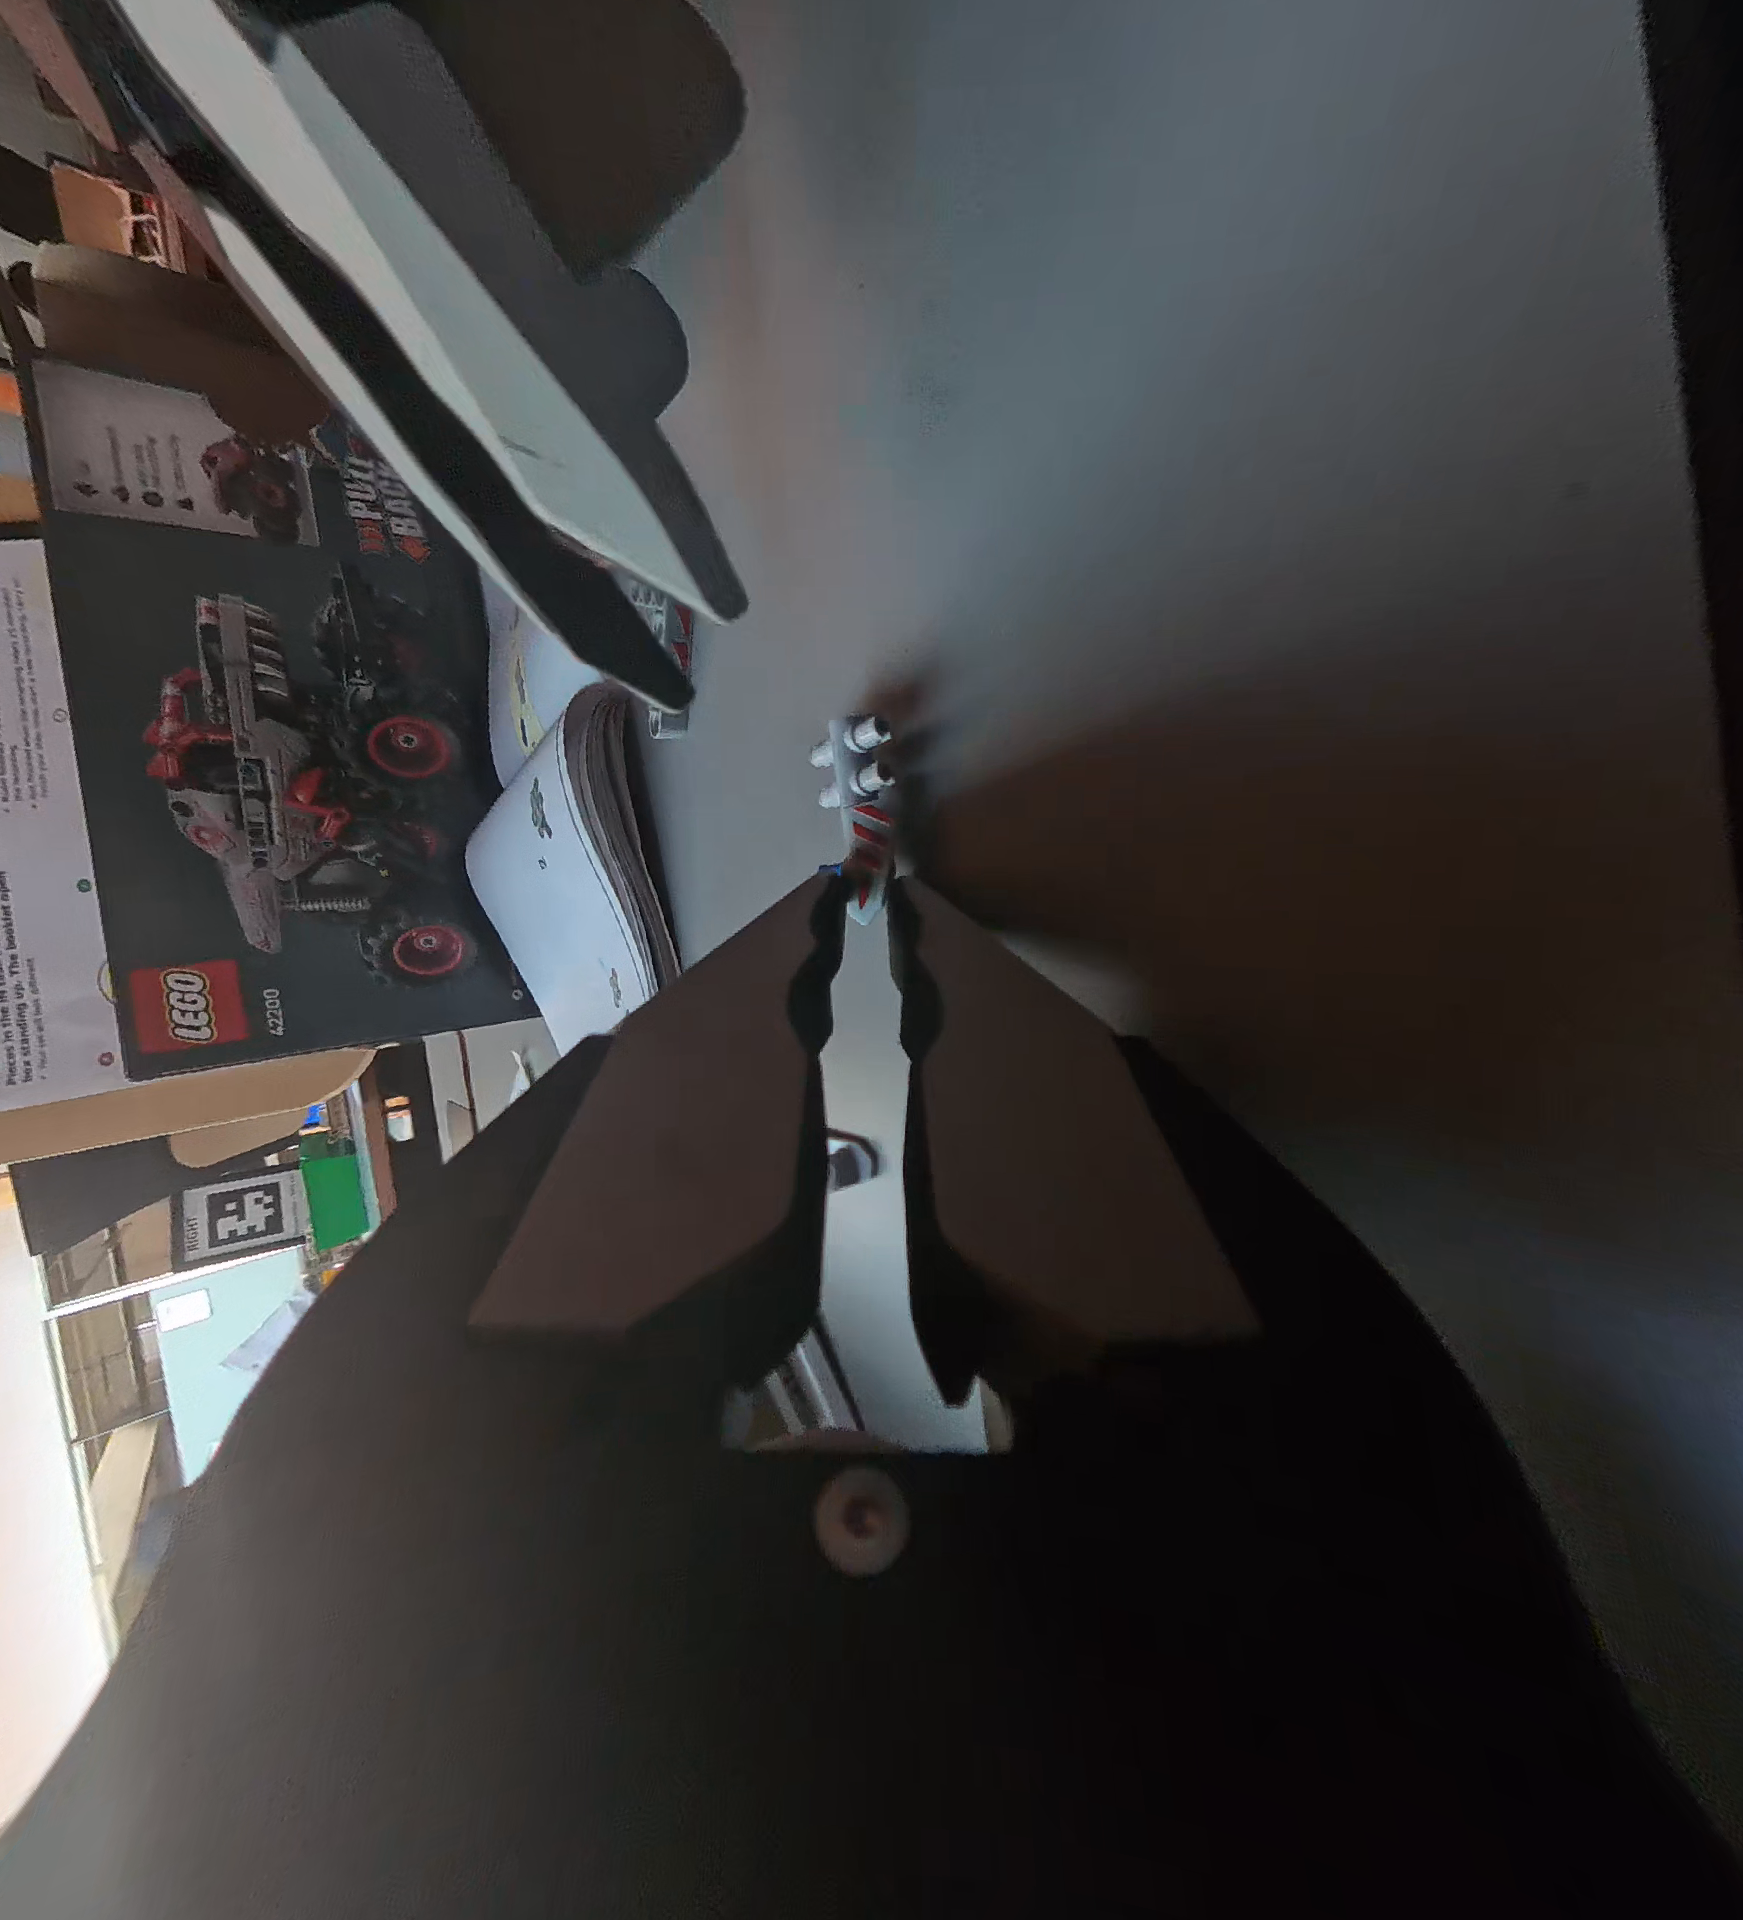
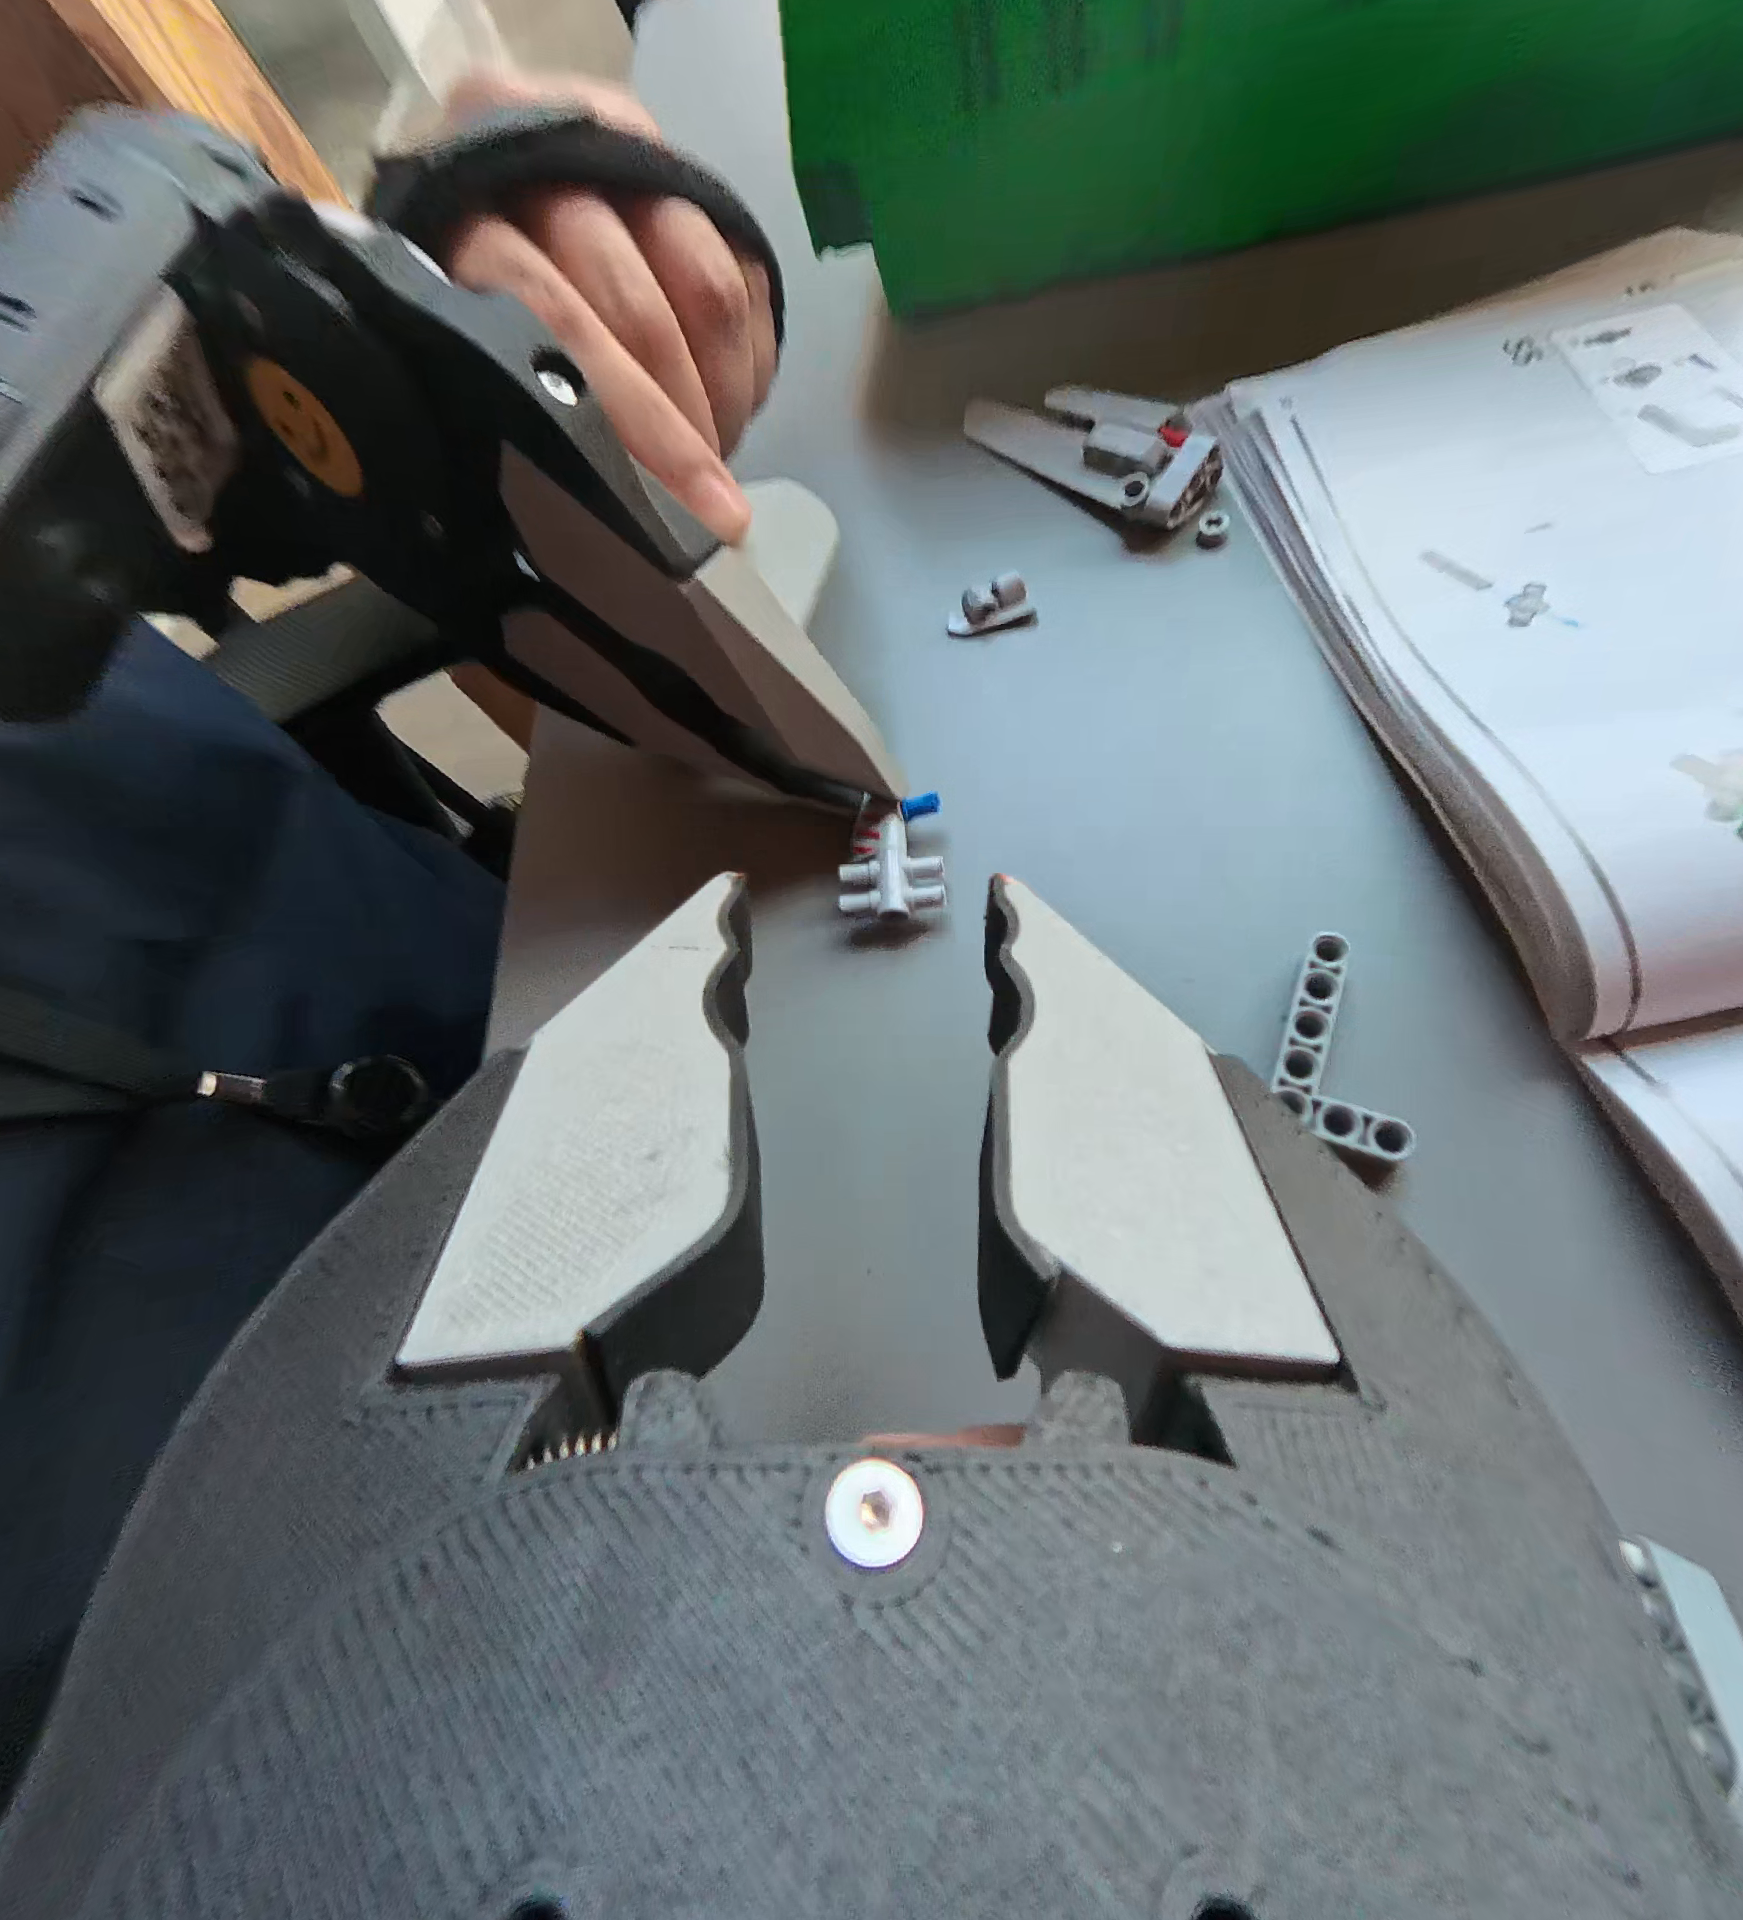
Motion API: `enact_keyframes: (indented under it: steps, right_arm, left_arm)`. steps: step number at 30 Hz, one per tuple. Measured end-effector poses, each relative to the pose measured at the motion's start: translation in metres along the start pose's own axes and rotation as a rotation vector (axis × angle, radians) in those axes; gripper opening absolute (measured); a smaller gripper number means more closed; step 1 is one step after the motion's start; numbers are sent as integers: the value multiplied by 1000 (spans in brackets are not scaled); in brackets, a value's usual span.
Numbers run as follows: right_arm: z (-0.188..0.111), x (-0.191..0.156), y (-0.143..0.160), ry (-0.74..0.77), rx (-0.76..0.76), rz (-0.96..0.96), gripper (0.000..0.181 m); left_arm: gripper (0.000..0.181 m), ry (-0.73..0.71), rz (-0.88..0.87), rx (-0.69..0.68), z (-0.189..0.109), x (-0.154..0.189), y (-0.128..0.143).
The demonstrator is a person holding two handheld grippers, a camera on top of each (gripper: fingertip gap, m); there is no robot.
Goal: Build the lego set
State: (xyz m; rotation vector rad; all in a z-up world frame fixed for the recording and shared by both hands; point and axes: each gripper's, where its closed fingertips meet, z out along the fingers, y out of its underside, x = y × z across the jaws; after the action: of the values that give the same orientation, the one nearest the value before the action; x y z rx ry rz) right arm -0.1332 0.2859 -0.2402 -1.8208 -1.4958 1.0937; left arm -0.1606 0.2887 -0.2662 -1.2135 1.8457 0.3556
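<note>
Lego sub-assembly [image 2: 891,864] is a tiny light-grey piece with short pegs sticking out both sides, a red-and-white striped bit along its body and a blue pin [image 2: 920,803] at one end. It sits mid-frame in the right wrist view, low over the grey worktop [image 2: 1106,779]; can't tell if it actually touches. Its long axis runs roughly up-down in that frame, striped end toward the top and peg end toward the bottom. In the left wrist view the same piece [image 1: 862,805] runs up from the fingertips, pegs at the top.

The left hand-held gripper [image 1: 862,899] is clenched on the striped end, coming in from the upper left of the right wrist view with a person's hand [image 2: 628,312] on it. The right hand-held gripper [image 2: 867,904] is released, jaws spread wide, tips just below the piece at either side and not touching it.

Further out on the worktop: a grey L-shaped beam [image 2: 1329,1060] at right, a small grey part [image 2: 992,605] above centre, and a bigger grey build [image 2: 1106,447] next to the open instruction booklet [image 2: 1573,623]. A green box [image 2: 1262,125] stands along the top. The set's box [image 1: 295,790] stands at the left of the left wrist view.
</note>
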Motion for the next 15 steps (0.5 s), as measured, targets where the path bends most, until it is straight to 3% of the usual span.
enact_keyframes:
  steps: [5, 11, 15]
  right_arm:
    - [20, 6, 17, 103, -134, -73, 43]
    - [23, 4, 17, 81, -142, -72, 22]
    - [22, 2, 17, 56, -139, -54, 25]
  left_arm:
    - [3, 20, 36, -17, 1, 1, -3]
    - [2, 35, 50, -24, 5, 0, -3]
    - [2, 7, 83, -30, 6, -1, -2]
